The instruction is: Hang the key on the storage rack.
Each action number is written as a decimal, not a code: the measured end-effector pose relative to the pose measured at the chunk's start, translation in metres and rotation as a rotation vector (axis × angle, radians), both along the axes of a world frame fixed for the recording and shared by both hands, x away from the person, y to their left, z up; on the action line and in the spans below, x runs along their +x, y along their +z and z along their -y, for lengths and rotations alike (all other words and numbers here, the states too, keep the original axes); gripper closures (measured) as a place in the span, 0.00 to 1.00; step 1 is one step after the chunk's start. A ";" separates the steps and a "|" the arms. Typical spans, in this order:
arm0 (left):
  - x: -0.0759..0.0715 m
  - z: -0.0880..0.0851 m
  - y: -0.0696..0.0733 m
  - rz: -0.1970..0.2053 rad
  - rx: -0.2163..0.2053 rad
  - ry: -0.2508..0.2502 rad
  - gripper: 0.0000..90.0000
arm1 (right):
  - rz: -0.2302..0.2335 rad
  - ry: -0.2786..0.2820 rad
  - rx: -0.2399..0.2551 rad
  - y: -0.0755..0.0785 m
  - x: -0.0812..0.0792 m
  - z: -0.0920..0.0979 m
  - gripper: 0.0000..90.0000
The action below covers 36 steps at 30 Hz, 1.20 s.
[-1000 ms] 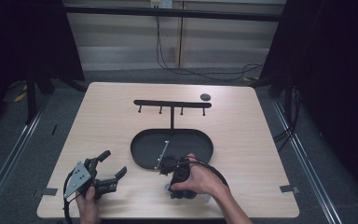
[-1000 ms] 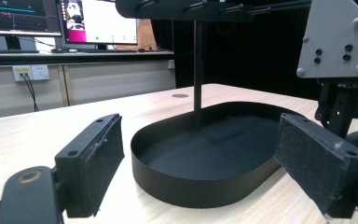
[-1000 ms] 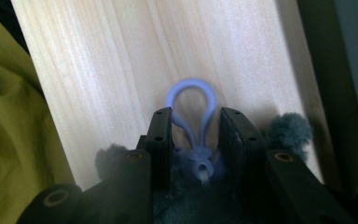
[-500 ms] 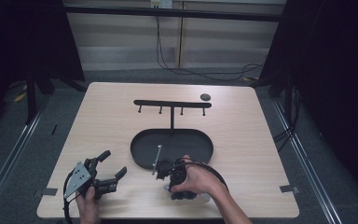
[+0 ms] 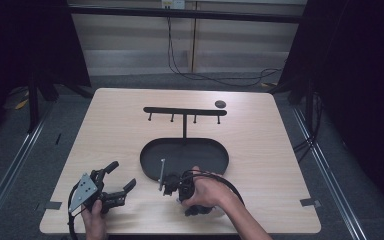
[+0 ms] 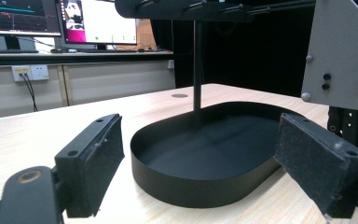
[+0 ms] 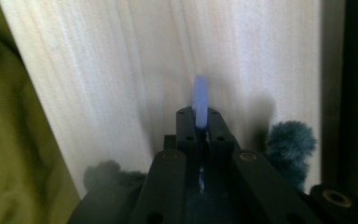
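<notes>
My right gripper [image 7: 199, 116] is shut on a thin pale blue piece [image 7: 200, 100] that stands edge-on above the jaw tips. Teal fluffy tufts [image 7: 291, 142] hang beside it, close over the wooden table [image 7: 121, 70]. From above, a hand holds this right gripper [image 5: 170, 187] at the front rim of the black oval tray [image 5: 152, 155]; a thin pale rod [image 5: 161, 172] slants up by its tip. My left gripper [image 5: 121, 176] rests at the table's front left, open and empty. Between its wide-apart pads [image 6: 98, 163], the left gripper [image 6: 200, 156] faces the tray [image 6: 191, 184].
A black T-shaped rack [image 5: 182, 111] with several small pegs rises on a post from the tray's far side. A small dark disc [image 5: 220, 104] lies at the back right of the table. The table's front edge runs just below both hands.
The right gripper and its hand have shifted a little to the left along the tray's front rim, the pale rod with them. The left gripper has stayed still.
</notes>
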State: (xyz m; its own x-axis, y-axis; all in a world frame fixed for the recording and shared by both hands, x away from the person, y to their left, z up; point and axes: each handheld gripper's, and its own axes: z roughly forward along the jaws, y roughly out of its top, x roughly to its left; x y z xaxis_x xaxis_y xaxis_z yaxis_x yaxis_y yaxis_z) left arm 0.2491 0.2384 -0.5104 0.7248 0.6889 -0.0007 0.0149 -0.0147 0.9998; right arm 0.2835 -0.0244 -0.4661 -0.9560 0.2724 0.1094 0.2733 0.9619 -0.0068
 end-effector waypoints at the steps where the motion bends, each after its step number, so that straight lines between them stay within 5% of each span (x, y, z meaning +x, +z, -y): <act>1: 0.000 0.000 0.000 0.001 -0.001 0.000 0.17 | -0.015 0.005 0.007 0.000 0.001 0.000 0.97; 11: 0.000 0.000 0.000 0.001 -0.001 0.000 0.17 | -0.057 0.021 0.030 0.004 0.003 0.003 0.97; 20: 0.000 0.000 0.000 0.000 0.000 0.000 0.17 | -0.010 -0.002 0.106 0.032 0.008 0.017 0.97; 29: 0.000 0.000 0.000 0.000 0.000 0.000 0.17 | 0.022 -0.017 0.122 0.062 0.012 0.029 0.97; 30: 0.000 0.000 0.000 0.000 0.000 0.000 0.17 | 0.030 -0.021 0.156 0.069 0.010 0.031 0.97; 36: 0.000 0.000 0.000 0.001 -0.001 0.000 0.17 | 0.044 -0.029 0.150 0.080 0.011 0.037 0.97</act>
